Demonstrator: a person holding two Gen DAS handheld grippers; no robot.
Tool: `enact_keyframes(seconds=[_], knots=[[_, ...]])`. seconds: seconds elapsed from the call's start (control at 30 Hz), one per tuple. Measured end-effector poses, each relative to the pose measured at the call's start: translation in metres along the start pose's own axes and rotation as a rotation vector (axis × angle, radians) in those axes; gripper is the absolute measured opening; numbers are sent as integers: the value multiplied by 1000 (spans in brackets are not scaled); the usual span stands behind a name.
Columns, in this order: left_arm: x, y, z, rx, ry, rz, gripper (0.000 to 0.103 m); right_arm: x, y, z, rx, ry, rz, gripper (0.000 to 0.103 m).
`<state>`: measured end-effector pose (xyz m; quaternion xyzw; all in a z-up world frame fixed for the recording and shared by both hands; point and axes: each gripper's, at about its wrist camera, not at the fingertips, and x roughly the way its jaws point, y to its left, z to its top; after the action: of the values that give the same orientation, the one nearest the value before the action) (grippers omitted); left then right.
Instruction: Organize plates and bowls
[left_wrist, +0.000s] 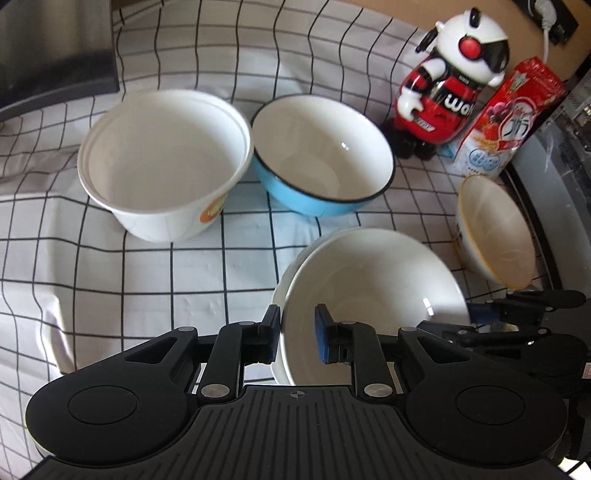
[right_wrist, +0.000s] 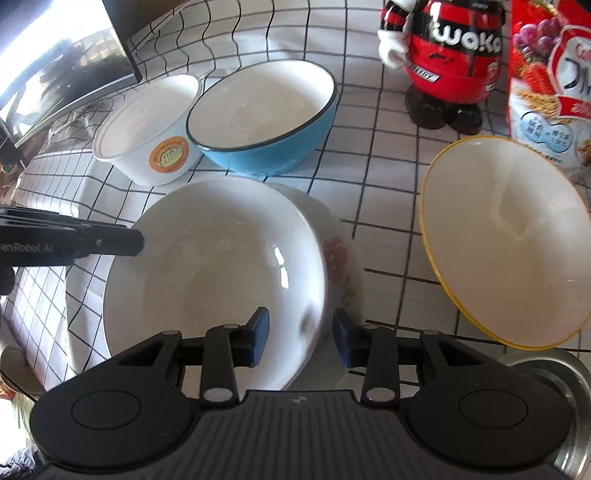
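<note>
A white bowl (left_wrist: 369, 291) with a flower print on its outside (right_wrist: 221, 258) hangs tilted over the checked cloth. My left gripper (left_wrist: 298, 334) is shut on its left rim, one pad outside and one inside. My right gripper (right_wrist: 300, 338) is shut on the opposite rim in the same way. Behind it stand a blue bowl (left_wrist: 321, 147) (right_wrist: 262, 107) and a white paper tub (left_wrist: 162, 155) (right_wrist: 147, 122), touching side by side. A yellow-rimmed bowl (left_wrist: 495, 232) (right_wrist: 506, 240) sits to the right.
A red and white robot figure (left_wrist: 447, 81) (right_wrist: 447, 48) and a cereal box (left_wrist: 506, 118) (right_wrist: 550, 74) stand at the back right. A dark screen (left_wrist: 55, 55) (right_wrist: 74, 66) leans at the back left. A metal rim (right_wrist: 554, 369) shows at the near right.
</note>
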<state>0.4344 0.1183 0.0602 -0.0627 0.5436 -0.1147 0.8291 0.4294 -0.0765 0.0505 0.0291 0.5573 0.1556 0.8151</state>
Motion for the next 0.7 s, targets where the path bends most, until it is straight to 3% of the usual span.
enact_keyframes(seconds=[0.13, 0.3, 0.4, 0.53, 0.63, 0.7], knots=[[-11, -8, -2, 29, -60, 1, 22, -21, -6, -6, 46, -71, -40, 38], [-27, -23, -11, 124, -240, -54, 24, -68, -25, -25, 171, -213, -80, 39], [-32, -13, -15, 53, -319, -4, 23, -103, -39, -48, 261, -308, -164, 47], [-24, 15, -24, -108, -296, -54, 23, -140, -54, -92, 365, -375, -341, 53], [-12, 19, -37, -134, -257, -71, 23, -153, -65, -121, 418, -365, -432, 54], [-4, 13, -43, -123, -239, -72, 24, -156, -72, -138, 426, -355, -448, 54]])
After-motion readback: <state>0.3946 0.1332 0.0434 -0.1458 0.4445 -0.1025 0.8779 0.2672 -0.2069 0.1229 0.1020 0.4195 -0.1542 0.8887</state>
